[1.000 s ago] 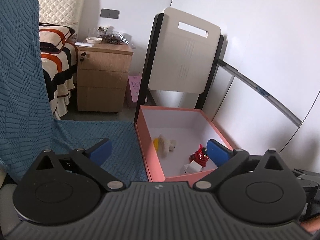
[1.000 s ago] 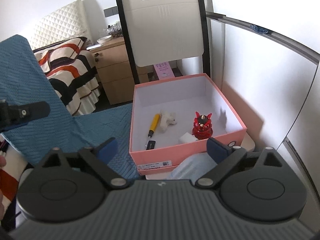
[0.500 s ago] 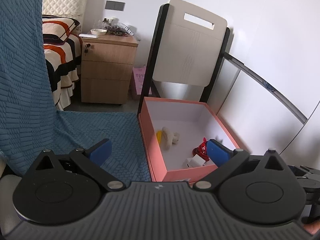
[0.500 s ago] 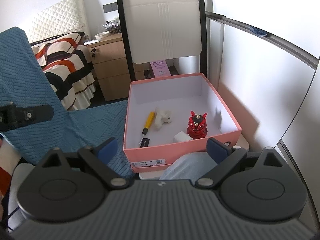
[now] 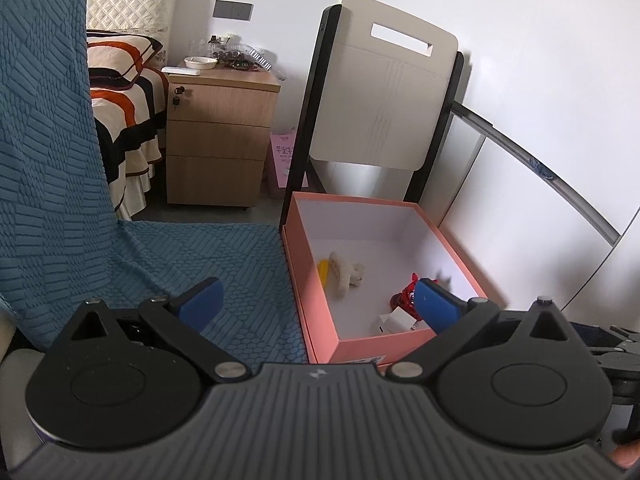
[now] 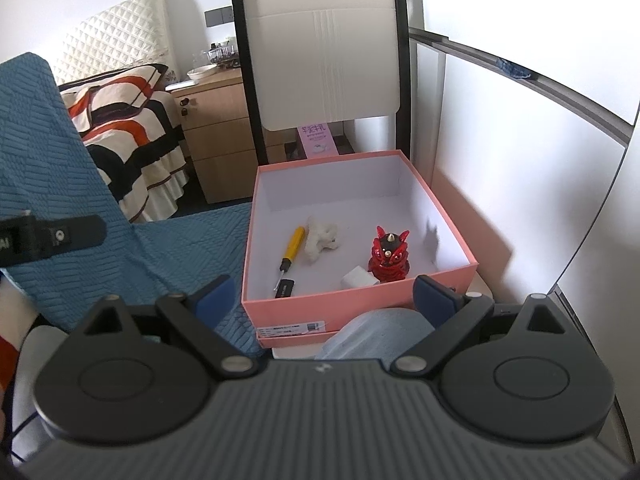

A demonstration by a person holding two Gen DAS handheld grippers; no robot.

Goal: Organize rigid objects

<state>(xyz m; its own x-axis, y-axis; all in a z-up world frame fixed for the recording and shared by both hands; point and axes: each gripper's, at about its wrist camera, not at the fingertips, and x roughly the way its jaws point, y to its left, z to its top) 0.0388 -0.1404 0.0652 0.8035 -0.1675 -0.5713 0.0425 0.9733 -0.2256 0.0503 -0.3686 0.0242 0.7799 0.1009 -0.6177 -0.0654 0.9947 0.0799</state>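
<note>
A pink box (image 6: 460,238) with a white inside stands on a chair seat. In it lie a yellow screwdriver (image 6: 291,246), a white plush toy (image 6: 320,238), a red lion figure (image 6: 387,256), a small white block (image 6: 359,278) and a small black stick (image 6: 285,289). The box also shows in the left wrist view (image 5: 316,320), with the figure (image 5: 406,298) partly behind a finger. My left gripper (image 5: 316,306) is open and empty, back from the box. My right gripper (image 6: 326,296) is open and empty, in front of the box.
A blue textured blanket (image 5: 160,256) covers the seat and backrest left of the box. A white-backed chair (image 6: 320,52) stands behind the box. A wooden nightstand (image 5: 218,136) and a striped bed (image 6: 128,120) are at the back left. A white partition (image 6: 520,160) is on the right.
Both grippers have drawn back and risen a little from the box. Both stay open and empty. The things in the box have not moved.
</note>
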